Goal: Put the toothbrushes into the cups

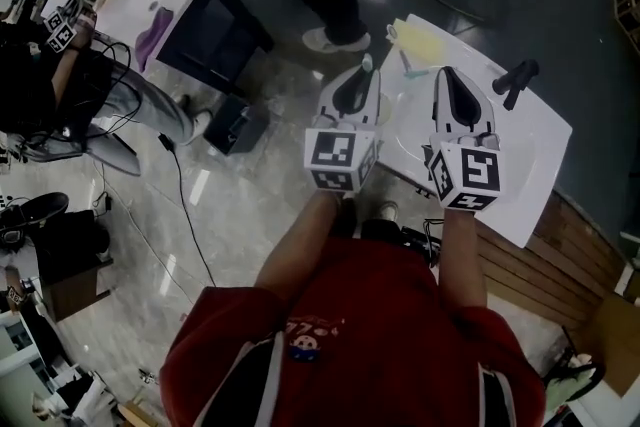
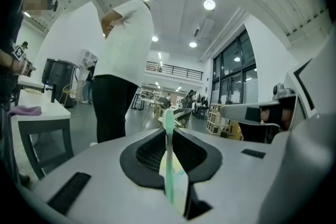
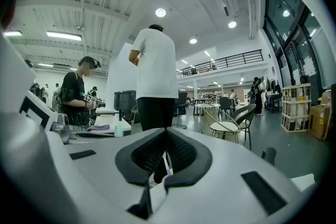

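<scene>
Mint-green plastic toothbrush (image 2: 168,160) stands upright, clamped in the left gripper (image 2: 169,129), its bristle head poking past the jaw tips, just beside the white table's (image 1: 530,150) edge. Right gripper (image 3: 166,132) alongside, jaws pressed together.

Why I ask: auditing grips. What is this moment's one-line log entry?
left tool: shut on green toothbrush, head past tips | right tool: jaws together at tips
</scene>
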Demonstrator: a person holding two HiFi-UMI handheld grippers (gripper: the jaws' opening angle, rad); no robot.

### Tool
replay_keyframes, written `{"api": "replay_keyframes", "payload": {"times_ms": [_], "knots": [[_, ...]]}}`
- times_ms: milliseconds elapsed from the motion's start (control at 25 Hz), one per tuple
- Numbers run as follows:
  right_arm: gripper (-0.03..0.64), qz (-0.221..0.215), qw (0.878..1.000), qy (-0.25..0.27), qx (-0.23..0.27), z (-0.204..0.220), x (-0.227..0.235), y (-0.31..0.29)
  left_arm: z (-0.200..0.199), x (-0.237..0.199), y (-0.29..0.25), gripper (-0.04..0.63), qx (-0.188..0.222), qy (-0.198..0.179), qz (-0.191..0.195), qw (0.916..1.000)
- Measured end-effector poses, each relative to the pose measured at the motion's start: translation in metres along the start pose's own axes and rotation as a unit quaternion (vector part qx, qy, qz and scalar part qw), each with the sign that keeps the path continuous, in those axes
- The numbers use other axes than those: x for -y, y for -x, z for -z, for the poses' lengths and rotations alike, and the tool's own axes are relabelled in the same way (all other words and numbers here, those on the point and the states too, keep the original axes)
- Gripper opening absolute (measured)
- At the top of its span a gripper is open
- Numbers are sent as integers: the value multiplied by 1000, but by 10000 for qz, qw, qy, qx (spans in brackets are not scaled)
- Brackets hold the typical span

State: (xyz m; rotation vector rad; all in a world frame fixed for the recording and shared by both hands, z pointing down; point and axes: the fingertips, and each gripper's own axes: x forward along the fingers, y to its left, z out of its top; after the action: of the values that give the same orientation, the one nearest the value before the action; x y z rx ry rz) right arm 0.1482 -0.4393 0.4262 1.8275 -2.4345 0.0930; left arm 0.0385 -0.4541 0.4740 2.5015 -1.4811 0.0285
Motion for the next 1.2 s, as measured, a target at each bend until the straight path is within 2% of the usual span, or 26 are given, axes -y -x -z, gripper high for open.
{"api": "replay_keyframes", "payload": {"times_ms": [480, 840, 1200], "knots": [[29, -188, 9993, -5, -327, 29, -18, -16, 67, -19, -4, 61, -603, 226, -138, 9978], [29, -195, 9988, -11, -441, 39, -22, -17, 89, -19, -7, 61, -785, 198, -129, 9966], [29, -172, 9989, -33, -427, 39, -19, -17, 92, -18, -9, 63, -835, 80, -190, 9963]]}}
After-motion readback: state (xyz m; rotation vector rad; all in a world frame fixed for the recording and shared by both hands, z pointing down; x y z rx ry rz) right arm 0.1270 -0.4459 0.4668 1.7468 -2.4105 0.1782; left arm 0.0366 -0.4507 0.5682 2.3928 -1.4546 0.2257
